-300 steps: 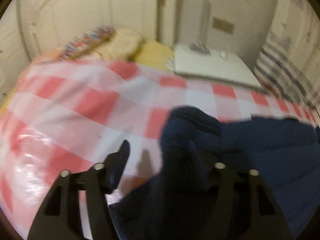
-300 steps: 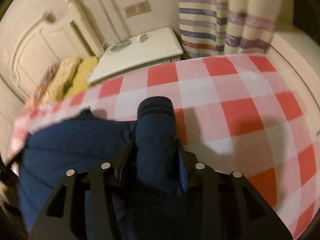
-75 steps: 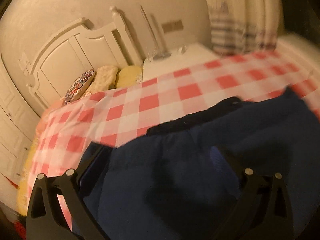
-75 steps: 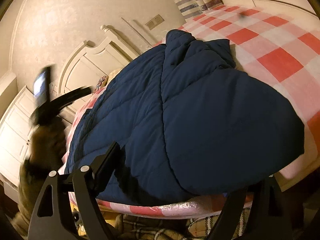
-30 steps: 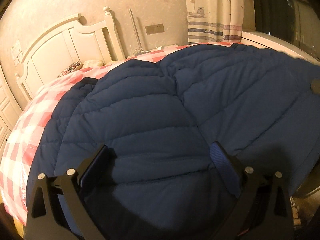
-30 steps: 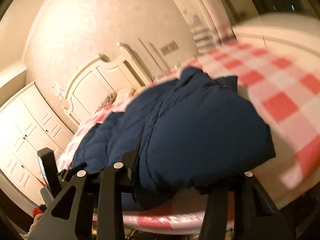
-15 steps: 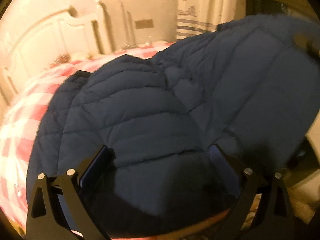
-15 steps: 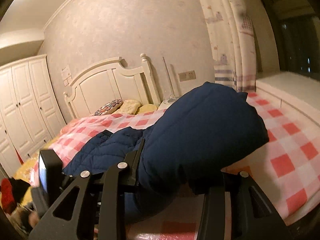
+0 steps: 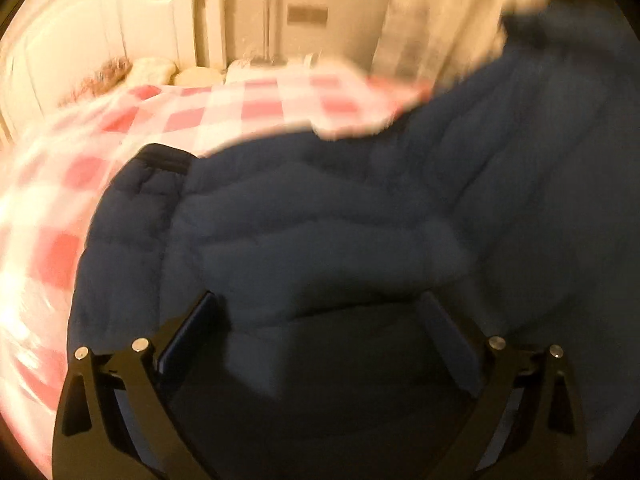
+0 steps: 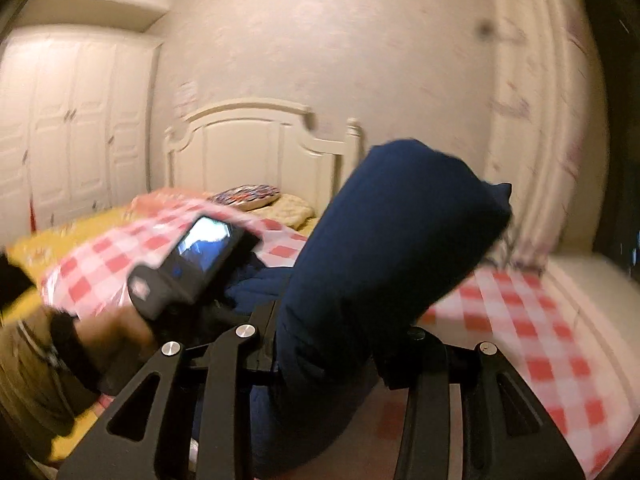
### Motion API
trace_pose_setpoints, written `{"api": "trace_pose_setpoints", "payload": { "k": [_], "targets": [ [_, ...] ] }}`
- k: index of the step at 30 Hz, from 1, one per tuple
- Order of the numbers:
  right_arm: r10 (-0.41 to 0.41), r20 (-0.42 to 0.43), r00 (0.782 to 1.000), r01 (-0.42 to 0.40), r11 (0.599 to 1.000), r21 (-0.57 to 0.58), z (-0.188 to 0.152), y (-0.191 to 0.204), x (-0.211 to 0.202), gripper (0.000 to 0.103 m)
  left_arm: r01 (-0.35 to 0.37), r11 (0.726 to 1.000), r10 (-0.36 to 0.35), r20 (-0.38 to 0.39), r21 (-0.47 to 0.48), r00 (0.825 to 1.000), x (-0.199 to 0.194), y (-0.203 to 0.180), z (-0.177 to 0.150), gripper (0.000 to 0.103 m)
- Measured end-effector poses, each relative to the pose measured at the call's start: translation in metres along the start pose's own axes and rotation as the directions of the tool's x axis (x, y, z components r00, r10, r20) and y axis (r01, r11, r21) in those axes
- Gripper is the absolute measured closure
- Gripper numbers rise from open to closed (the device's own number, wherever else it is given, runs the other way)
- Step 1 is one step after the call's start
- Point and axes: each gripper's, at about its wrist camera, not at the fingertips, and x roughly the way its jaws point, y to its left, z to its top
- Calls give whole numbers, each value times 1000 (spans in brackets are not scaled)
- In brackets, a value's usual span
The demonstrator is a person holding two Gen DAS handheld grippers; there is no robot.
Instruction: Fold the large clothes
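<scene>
Where jacket [image 10: 392, 248] bulges, headboard [image 10: 256, 148], pillows [image 10: 256, 196] half hidden behind.

Your wrist cameras both face the headboard [image 9: 100, 32] [image 10: 256, 152], close over the navy coat [image 9: 320, 220] [image 10: 392, 248].

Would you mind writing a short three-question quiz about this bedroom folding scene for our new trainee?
1. True or false: the right gripper is clamped on a raised part of the navy padded jacket.
2. What pattern does the bed cover have? A) red and white checks B) blue stripes C) plain grey
3. Fill in: the left gripper has its jaws spread ____ over the jacket.

Key: 1 true; 2 A; 3 wide.
</scene>
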Motion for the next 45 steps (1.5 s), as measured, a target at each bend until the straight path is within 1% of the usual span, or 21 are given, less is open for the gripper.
{"api": "trace_pose_setpoints", "payload": {
  "k": [3, 4, 6, 7, 9, 10, 13, 16, 19, 20, 23, 24, 25, 26, 28, 29, 31, 35, 39, 42, 45],
  "targets": [
    [40, -5, 999, -40, 989, -140, 5, 40, 11, 63, 115, 978, -98, 105, -174, 990, -45, 59, 6, 3],
    [51, -13, 999, -53, 980, -192, 5, 55, 16, 63, 201, 951, -175, 124, -237, 977, -57, 84, 5, 3],
    [67, -57, 996, -82, 940, -332, 0, 95, 32, 63, 376, 863, -348, 143, -336, 926, -67, 123, 1, 3],
    [75, -88, 993, -105, 904, -414, -8, 118, 43, 63, 466, 803, -437, 163, -372, 884, -69, 139, -3, 3],
    [87, -135, 987, -144, 845, -515, -26, 150, 57, 63, 527, 743, -499, 184, -412, 847, -72, 159, -13, 3],
    [84, -162, 983, -165, 794, -585, -42, 169, 66, 63, 542, 731, -512, 191, -415, 837, -72, 165, -19, 3],
    [63, -147, 987, -147, 718, -680, -69, 193, 73, 63, 576, 700, -565, 166, -422, 809, -65, 166, -33, 3],
    [72, -151, 986, -155, 742, -652, -64, 185, 71, 64, 572, 720, -577, 121, -393, 808, -56, 153, -34, 2],
    [65, -136, 989, -139, 735, -663, -61, 183, 68, 64, 570, 745, -580, 86, -346, 810, -52, 139, -20, 2],
    [65, -125, 990, -133, 731, -669, -62, 183, 65, 64, 551, 766, -567, 56, -330, 822, -48, 130, -12, 2],
    [70, -107, 992, -124, 730, -672, -62, 184, 58, 64, 419, 866, -449, -55, -272, 892, -31, 112, 8, 3],
    [75, -106, 992, -127, 729, -673, -62, 183, 56, 64, 380, 892, -415, -108, -245, 904, -22, 106, 13, 3],
    [77, -105, 992, -128, 728, -674, -62, 183, 55, 63, 369, 900, -405, -130, -232, 905, -16, 103, 15, 10],
    [74, -104, 992, -125, 727, -675, -61, 182, 54, 61, 376, 900, -410, -132, -221, 903, -13, 101, 17, 29],
    [73, -99, 992, -121, 729, -674, -59, 175, 47, 54, 400, 893, -425, -97, -204, 900, -18, 99, 17, 54],
    [84, -99, 991, -129, 733, -668, -58, 170, 40, 36, 391, 897, -412, -75, -205, 908, -24, 100, 15, 60],
    [68, -76, 995, -101, 757, -645, -60, 152, 27, 14, 379, 905, -395, -46, -195, 918, -31, 99, 11, 69],
    [14, -143, 990, -87, 853, -514, -72, 102, 23, 15, 348, 921, -356, -11, -177, 935, -42, 89, 7, 75],
    [-20, -259, 966, -77, 930, -360, -93, 54, 38, 17, 311, 943, -311, 22, -115, 950, -60, 71, 12, 79],
    [27, -318, 948, -112, 961, -252, -94, 42, 48, 17, 276, 960, -272, 75, -47, 959, -84, 53, 17, 82],
    [22, -336, 942, -117, 957, -266, -90, 44, 51, 17, 262, 965, -261, 135, 10, 956, -117, 39, 14, 83]
  ]
}}
